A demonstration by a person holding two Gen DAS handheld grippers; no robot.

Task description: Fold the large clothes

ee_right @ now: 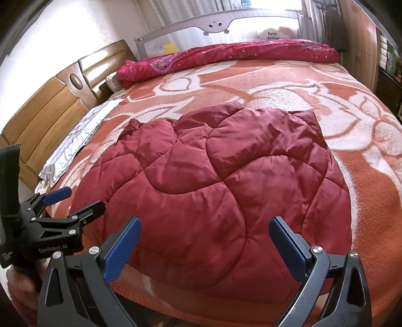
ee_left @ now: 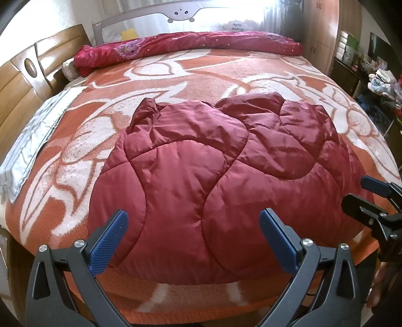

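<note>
A dark red quilted padded garment [ee_left: 213,181] lies folded in a rounded heap near the front edge of the bed, also filling the middle of the right wrist view [ee_right: 213,188]. My left gripper [ee_left: 193,221] hovers open just in front of its near edge, blue pads wide apart with nothing between them. My right gripper [ee_right: 204,229] is open too, held over the garment's near edge. Each gripper shows in the other's view: the right one [ee_left: 371,198] at the garment's right side, the left one [ee_right: 72,201] at its left side.
The bed wears an orange and white flowered blanket [ee_left: 201,78]. A rolled crimson quilt [ee_left: 191,46] lies along the far side under a grey guard rail [ee_left: 181,11]. A wooden headboard [ee_left: 25,75] and pale pillow [ee_left: 32,140] are left; cluttered shelves [ee_left: 377,83] stand right.
</note>
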